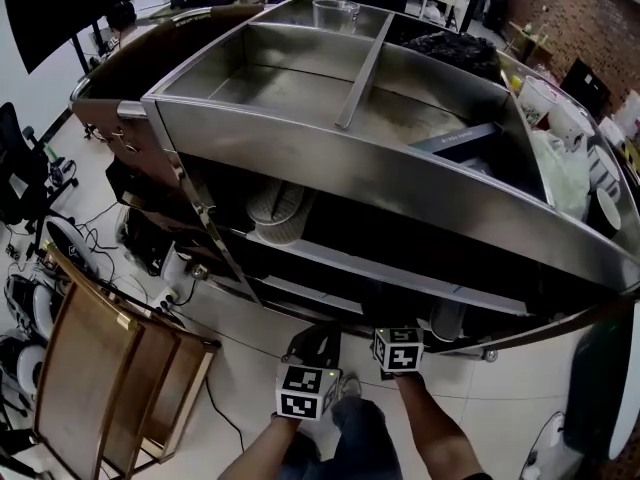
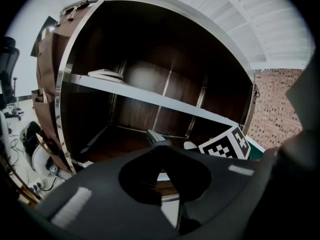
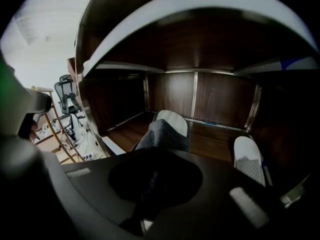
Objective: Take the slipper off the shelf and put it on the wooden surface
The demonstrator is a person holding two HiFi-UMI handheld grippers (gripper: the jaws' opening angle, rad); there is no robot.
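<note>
Fingers of the right gripper (image 3: 159, 154): closed down narrow on the slipper (image 3: 167, 129). Its grey upper runs straight back between them, so we read a firm pinch on the near end.
Fingers of the left gripper (image 2: 157, 141): drawn together with only a thin seam showing and nothing between them. It sits just beside the right one, and we judge it a spare hand for now.
Where the slipper is: low inside the cabinet (image 1: 105, 118), over the bottom board (image 3: 215, 134), toe pointing inward. We cannot tell whether its sole is clear of the wood.
Why held so: pinching the end nearest us lets us draw it outward without reaching deep under the shelf above.
Slipper make: pale rounded toe and a grey cloth band across the top. It looks soft and light, so we expect the free end to droop.
Second slipper (image 3: 248, 161): lies flat on the same board, well apart to the right. It is pale with a grey textured insole.
Upper slipper (image 2: 106, 75): flat on the white shelf (image 2: 160, 100), untouched.
Cabinet make: dark brown wood panels with bright metal edging, and a steel tray (image 1: 330, 163) with a divider on top.
Step in hand: lifting the slipper out; the set-down is not yet done.
Wooden surface: possibly the slatted wooden frame (image 1: 100, 388) on the floor at left. We cannot tell for sure.
</note>
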